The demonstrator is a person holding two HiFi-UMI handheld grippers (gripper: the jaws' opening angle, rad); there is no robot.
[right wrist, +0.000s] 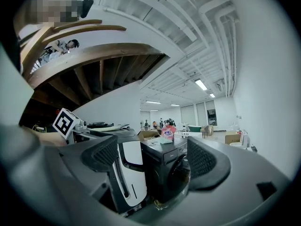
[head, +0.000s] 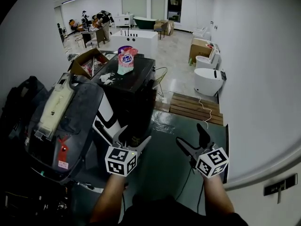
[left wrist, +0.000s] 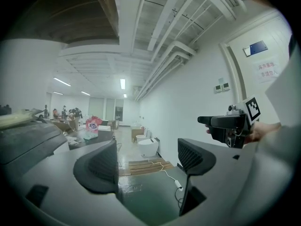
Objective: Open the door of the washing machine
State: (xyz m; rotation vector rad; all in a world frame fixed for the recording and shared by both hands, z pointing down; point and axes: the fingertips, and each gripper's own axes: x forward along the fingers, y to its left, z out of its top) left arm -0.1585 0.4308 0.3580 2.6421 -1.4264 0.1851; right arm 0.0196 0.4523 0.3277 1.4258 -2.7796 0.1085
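Observation:
The black washing machine stands ahead of me on the dark green floor, with a pink detergent bag on its top. In the right gripper view its round door lies flat against the machine's front. My left gripper hovers in the air in front of the machine, jaws open and empty. My right gripper hangs to its right, also open with nothing between its fingers. The left gripper view looks past the machine at the floor, and the left gripper there holds nothing. The right gripper faces the washing machine from a distance.
A white appliance leans against the washer's left side, beside a large dark covered machine. A wooden pallet lies behind on the floor, with white toilets and an open cardboard box further back. A white wall runs along the right.

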